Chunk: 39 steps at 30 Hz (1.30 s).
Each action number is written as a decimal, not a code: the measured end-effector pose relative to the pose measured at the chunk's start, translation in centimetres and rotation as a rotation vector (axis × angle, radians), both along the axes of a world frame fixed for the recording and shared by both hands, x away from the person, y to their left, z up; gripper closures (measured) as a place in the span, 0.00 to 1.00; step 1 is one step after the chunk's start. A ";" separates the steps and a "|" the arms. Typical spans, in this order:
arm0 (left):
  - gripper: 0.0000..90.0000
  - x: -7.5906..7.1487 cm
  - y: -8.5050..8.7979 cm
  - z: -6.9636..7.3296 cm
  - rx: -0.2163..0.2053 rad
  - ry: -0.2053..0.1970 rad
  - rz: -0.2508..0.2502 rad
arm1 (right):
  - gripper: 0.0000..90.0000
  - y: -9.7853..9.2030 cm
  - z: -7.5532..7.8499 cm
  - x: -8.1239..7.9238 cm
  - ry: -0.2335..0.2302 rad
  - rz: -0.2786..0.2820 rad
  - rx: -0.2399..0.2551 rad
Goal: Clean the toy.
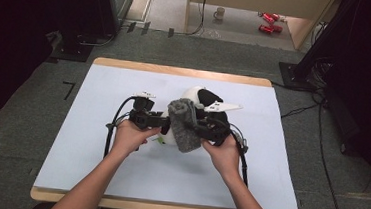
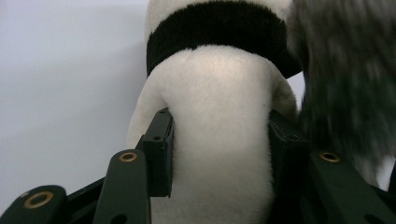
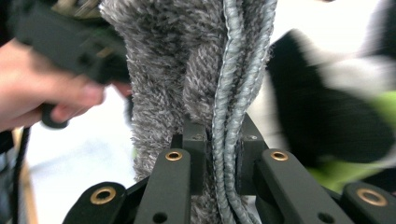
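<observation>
A black-and-white plush toy point(image 2: 219, 116) is clamped between the jaws of the left claw point(image 1: 164, 125), which are pressed into its white body on both sides. A grey fuzzy cloth point(image 3: 187, 74) is pinched at its corded edge by the nearly closed right claw point(image 3: 219, 158). The cloth hangs just beside the left claw, against the toy, over the white-covered bench point(image 1: 69, 150).

A lab or recording room: the desk point(image 1: 117, 179) is covered with a plain white sheet on grey carpet, flanked by black equipment stands point(image 1: 318, 45) and trailing floor cables point(image 1: 321, 140), with a mug point(image 1: 219, 13) and red cans point(image 1: 269, 22) beyond.
</observation>
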<state>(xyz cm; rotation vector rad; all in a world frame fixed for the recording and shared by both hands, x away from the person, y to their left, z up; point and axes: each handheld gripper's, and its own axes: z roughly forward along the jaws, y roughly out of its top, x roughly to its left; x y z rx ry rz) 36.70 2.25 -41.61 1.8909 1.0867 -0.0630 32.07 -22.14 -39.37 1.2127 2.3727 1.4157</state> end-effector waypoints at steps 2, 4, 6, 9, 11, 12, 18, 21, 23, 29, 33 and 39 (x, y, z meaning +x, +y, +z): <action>0.58 0.2 0.3 -0.1 -0.010 0.014 0.006 | 0.89 1.4 -0.4 -0.5 0.009 0.043 -0.022; 0.58 0.3 0.5 -0.1 -0.012 0.023 0.014 | 0.89 2.6 -1.0 -1.0 0.000 0.071 -0.041; 0.59 0.5 0.9 -0.2 -0.020 0.032 0.017 | 0.89 3.8 -1.7 -1.6 -0.019 0.093 -0.061; 0.59 0.7 1.2 -0.4 -0.036 0.048 0.029 | 0.89 4.9 -2.6 -2.1 -0.073 0.101 -0.092; 0.59 0.8 1.2 -0.4 -0.037 0.047 0.034 | 0.89 5.2 -3.0 -2.2 -0.114 0.103 -0.118; 0.59 0.8 1.2 -0.4 -0.036 0.046 0.033 | 0.90 5.3 -3.4 -2.3 -0.135 0.103 -0.129; 0.59 0.8 1.1 -0.3 -0.037 0.044 0.033 | 0.90 6.6 -6.1 -2.7 -0.119 0.145 -0.228; 0.59 0.7 0.9 -0.2 -0.030 0.033 0.025 | 0.90 6.7 -6.8 -2.3 -0.103 0.148 -0.229; 0.58 0.6 0.9 -0.2 -0.031 0.031 0.023 | 0.90 6.7 -7.2 -2.1 -0.086 0.152 -0.238; 0.58 0.6 0.9 -0.1 -0.028 0.020 0.017 | 0.90 6.3 -9.0 -1.2 0.022 0.138 -0.219; 0.58 0.9 1.1 -0.2 -0.037 0.025 0.024 | 0.90 6.6 -8.3 -1.5 0.024 0.149 -0.257; 0.58 0.9 1.2 -0.3 -0.038 0.022 0.022 | 0.90 6.9 -6.4 -2.1 0.007 0.184 -0.238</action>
